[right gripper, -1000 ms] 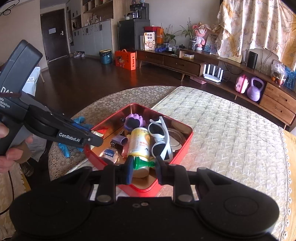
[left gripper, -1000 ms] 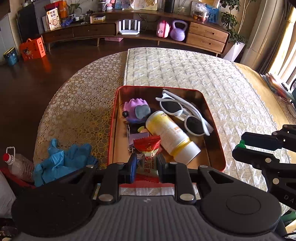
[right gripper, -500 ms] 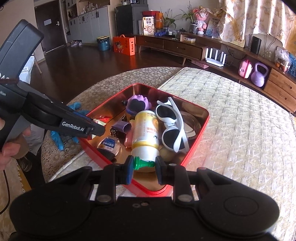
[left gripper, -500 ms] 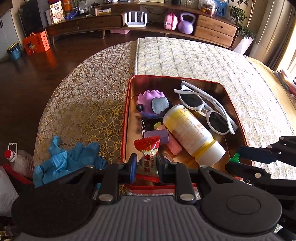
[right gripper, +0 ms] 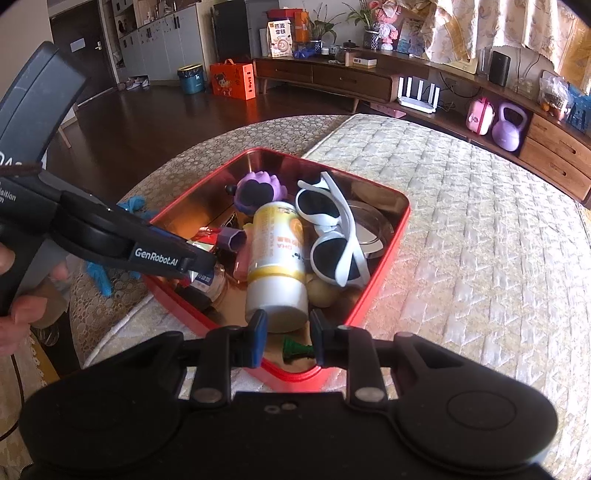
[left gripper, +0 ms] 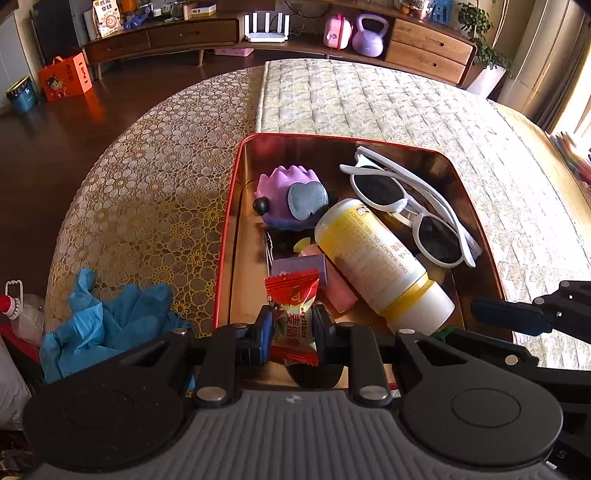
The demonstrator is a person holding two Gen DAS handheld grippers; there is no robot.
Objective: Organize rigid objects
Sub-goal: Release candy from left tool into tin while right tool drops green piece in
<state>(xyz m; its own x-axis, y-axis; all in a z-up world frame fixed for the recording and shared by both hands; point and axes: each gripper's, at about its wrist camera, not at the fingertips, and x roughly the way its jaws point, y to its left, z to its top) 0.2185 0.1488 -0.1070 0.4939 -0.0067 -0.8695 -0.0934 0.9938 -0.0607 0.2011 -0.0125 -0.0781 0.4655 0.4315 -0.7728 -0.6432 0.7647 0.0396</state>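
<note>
The green piece (right gripper: 295,348), gripped a moment ago, is now lying loose in the red tin (right gripper: 400,221) between the right gripper's (right gripper: 286,341) parted jaws; the candy (left gripper: 294,314) is being held clamped over it by the left gripper (left gripper: 291,334).

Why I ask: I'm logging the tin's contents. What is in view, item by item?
Tin: 1, red, gold inside, on quilted cover
Sunglasses: 1, white, tin's far right
Bottle: 1, yellow and white, lying mid-tin
Toy: 1, purple, tin's far left
Candy: 1, red wrapper, in left gripper
Green piece: 1, on tin's floor, near corner
Gloves: count unclear, blue, left of tin
Kettlebell: 1, purple, on sideboard
Left gripper: black, clamped on candy
Right gripper: black, open above green piece
</note>
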